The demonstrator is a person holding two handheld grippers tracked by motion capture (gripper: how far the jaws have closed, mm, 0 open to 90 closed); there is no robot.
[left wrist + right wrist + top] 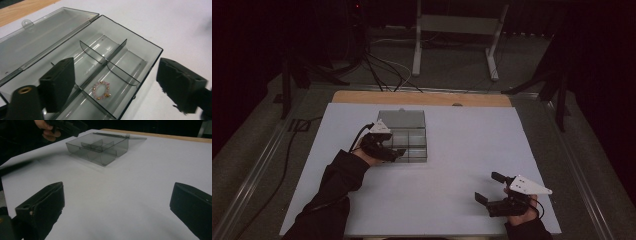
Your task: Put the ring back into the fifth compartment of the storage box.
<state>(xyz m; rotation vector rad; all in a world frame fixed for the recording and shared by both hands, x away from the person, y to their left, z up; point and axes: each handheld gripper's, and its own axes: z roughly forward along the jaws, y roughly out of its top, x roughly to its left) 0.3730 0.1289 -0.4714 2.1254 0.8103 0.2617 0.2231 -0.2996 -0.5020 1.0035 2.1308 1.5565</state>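
Observation:
A smoky clear plastic box [408, 136] with inner dividers stands on the white sheet, its lid [37, 42] folded back flat. A small ring of pink and gold beads [101, 90] lies in one compartment on the box floor. My left gripper [116, 73] hovers just over that compartment, open, nothing between its jaws; the bead ring lies below them, untouched. From above, the left gripper [395, 153] sits at the box's near left corner. My right gripper [489, 187] rests open near the front right of the sheet, empty, its jaws pointing toward the box [100, 147] from far off.
The white sheet [452, 150] covers most of the table; a wooden strip [422, 98] shows along its far edge. Cables [387, 70] and a white stand's legs [492, 55] lie on the floor beyond. A cable [287, 150] trails off the left side.

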